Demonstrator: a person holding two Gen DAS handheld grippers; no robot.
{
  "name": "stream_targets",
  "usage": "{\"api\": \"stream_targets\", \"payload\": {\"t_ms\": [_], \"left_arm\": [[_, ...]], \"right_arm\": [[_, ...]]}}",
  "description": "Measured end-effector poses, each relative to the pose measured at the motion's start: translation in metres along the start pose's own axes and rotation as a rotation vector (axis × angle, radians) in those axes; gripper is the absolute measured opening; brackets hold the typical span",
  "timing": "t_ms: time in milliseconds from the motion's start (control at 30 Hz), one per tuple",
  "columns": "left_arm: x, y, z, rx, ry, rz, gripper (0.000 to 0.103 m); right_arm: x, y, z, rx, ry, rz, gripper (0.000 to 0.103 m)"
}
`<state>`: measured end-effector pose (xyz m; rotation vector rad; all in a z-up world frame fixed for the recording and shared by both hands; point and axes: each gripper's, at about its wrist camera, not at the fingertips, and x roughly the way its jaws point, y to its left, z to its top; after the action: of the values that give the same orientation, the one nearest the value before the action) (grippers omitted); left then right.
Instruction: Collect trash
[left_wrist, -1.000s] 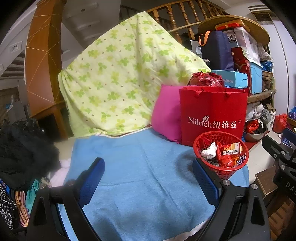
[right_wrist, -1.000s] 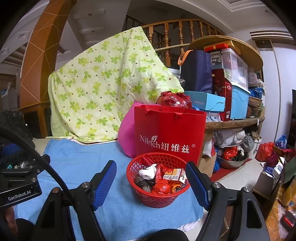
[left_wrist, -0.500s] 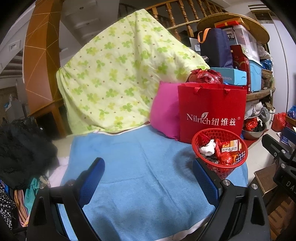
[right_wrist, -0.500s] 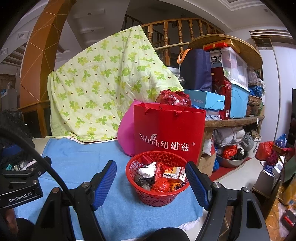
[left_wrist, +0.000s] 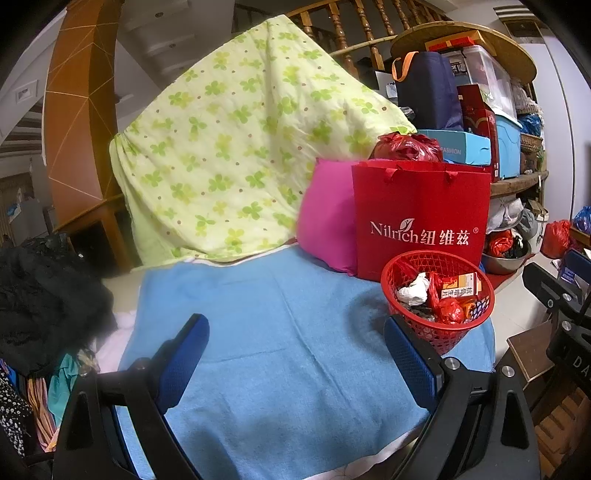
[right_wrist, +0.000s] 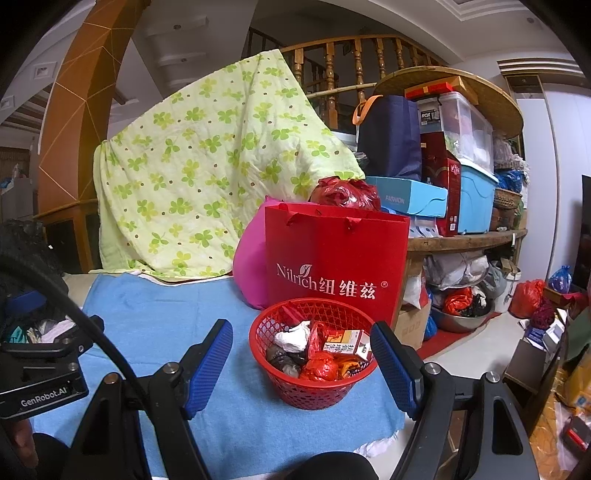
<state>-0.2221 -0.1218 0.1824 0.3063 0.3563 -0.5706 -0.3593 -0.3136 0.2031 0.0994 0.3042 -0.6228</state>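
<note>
On blue towel (right_wrist: 155, 332) — red basket (right_wrist: 314, 387) upright, mouth up, trash-filled.

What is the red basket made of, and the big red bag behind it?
The red basket looks like moulded plastic: glossy, with a lattice of little holes. The red bag looks like smooth, stiff paper, going by its flat printed front and cord handles, though that is less certain.

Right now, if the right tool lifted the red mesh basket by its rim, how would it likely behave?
The red basket looks like thin perforated plastic, so its rim would probably flex under a pinch. Its load, a crumpled tissue, a small carton and wrappers, suggests it is light. Lifted from one side, it may tilt and spill loose pieces onto the blue towel.
</note>
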Motion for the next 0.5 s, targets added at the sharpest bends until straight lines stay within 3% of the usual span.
{"api": "stream_targets", "payload": {"t_ms": [500], "left_arm": [[0.0033, -0.0043, -0.0038, 0.007, 0.007, -0.006, 0.095]], "right_arm": [[0.0049, -0.0029, -0.0064, 0.009, 0.007, -0.012, 0.080]]}}
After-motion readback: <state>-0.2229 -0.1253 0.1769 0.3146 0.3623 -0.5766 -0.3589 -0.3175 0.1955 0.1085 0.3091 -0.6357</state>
